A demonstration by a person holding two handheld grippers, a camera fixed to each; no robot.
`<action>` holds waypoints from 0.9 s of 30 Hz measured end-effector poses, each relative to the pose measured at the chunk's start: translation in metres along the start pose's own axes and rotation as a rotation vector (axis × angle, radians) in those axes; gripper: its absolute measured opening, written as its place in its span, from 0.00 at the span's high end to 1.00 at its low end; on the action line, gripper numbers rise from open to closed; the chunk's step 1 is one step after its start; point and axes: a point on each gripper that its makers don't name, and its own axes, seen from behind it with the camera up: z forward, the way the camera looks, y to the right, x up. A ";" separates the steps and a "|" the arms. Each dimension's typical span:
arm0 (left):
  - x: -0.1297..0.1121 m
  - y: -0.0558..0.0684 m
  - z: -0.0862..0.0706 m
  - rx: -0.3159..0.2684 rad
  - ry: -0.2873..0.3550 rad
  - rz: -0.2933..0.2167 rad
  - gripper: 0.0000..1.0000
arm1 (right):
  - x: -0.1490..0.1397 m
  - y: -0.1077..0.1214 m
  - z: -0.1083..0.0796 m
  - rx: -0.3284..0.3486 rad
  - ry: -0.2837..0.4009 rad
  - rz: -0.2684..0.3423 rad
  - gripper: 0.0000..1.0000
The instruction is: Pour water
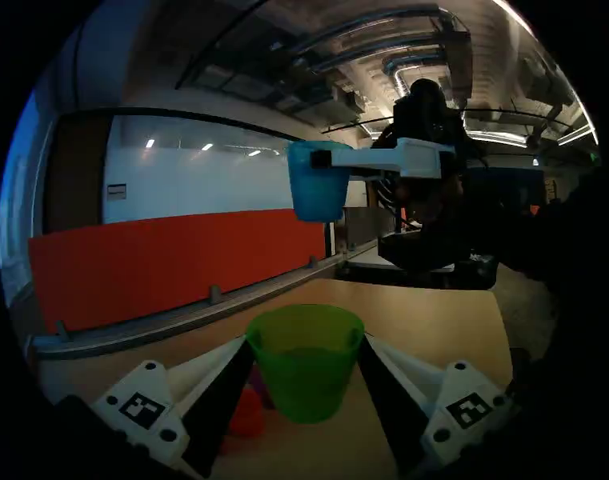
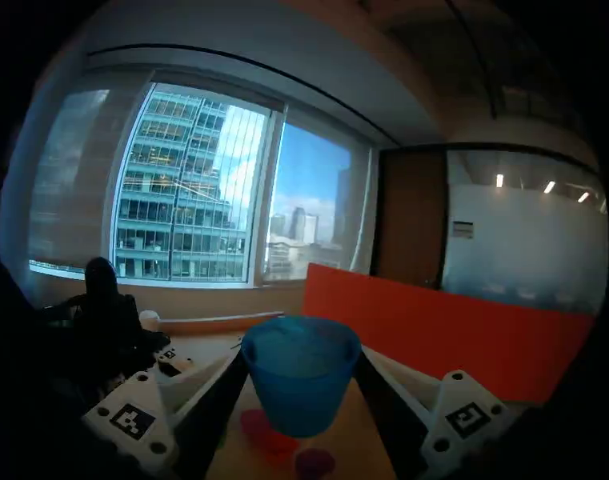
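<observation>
In the left gripper view a green cup [image 1: 306,370] stands upright between my left gripper's [image 1: 304,384] fingers, which press on both its sides above the tan table [image 1: 432,312]. Higher up and farther off, my right gripper [image 1: 324,160] holds a blue cup [image 1: 316,192] in the air. In the right gripper view that blue cup [image 2: 301,372] sits upright between the white fingers of my right gripper [image 2: 300,384], shut on it. Whether either cup holds water I cannot tell.
An orange partition [image 1: 168,260] with a rail runs along the table's far edge. A red cup [image 1: 246,412] and a purple one lie low beside the green cup; red [image 2: 260,428] and purple [image 2: 314,462] cups sit below the blue one. A large window [image 2: 200,200] faces towers.
</observation>
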 end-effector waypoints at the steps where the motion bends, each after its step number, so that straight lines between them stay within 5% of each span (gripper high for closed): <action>1: 0.000 -0.001 -0.001 0.003 -0.001 0.000 0.14 | -0.004 0.002 -0.002 -0.004 -0.004 0.003 0.10; 17: -0.008 -0.025 -0.017 0.059 -0.043 0.007 0.14 | -0.055 0.028 -0.047 -0.070 -0.060 0.032 0.10; 27: -0.014 -0.031 -0.022 0.076 -0.063 0.013 0.14 | -0.072 0.032 -0.058 -0.080 -0.071 0.039 0.09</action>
